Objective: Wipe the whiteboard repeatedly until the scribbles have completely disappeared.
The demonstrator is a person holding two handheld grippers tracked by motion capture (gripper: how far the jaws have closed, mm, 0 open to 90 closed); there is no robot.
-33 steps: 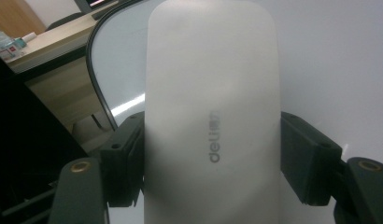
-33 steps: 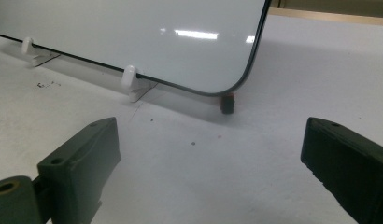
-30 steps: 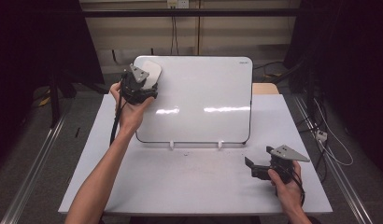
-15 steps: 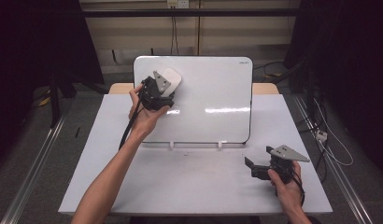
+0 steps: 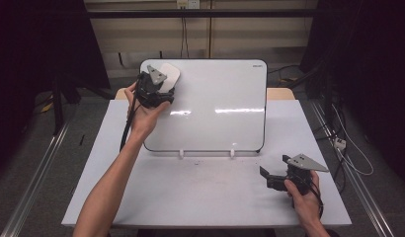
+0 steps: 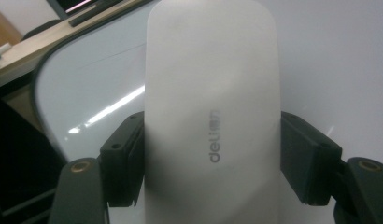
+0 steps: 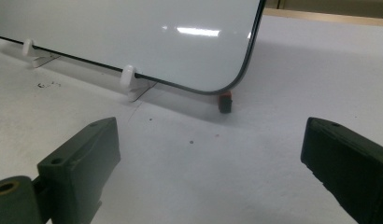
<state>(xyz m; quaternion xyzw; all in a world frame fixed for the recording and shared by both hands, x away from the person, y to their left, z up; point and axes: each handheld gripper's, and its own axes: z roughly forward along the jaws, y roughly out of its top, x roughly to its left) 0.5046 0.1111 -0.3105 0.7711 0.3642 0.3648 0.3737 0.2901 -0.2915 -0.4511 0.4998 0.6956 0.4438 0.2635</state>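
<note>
A white whiteboard [image 5: 215,108] leans upright on the table, held by white clips at its lower edge. My left gripper [image 5: 162,82] is shut on a white eraser [image 5: 169,74] marked "deli" and presses it flat against the board's upper left corner. In the left gripper view the eraser [image 6: 210,116] fills the gap between both black pads [image 6: 126,158], with the whiteboard [image 6: 329,56] behind it. My right gripper [image 5: 265,176] rests low over the table's front right, open, with nothing between its jaws [image 7: 213,158]. It faces the whiteboard's lower right corner [image 7: 133,32].
The grey table [image 5: 205,197] carries a few dark specks in front of the board. Two white clips [image 7: 127,77] hold the board's bottom edge, and a small orange-topped foot [image 7: 224,101] sits under its corner. Cables hang off the table's right side [image 5: 339,143].
My left gripper carried the eraser to the right across the board's upper left, then back a little to the left and up. The right gripper stayed still.
</note>
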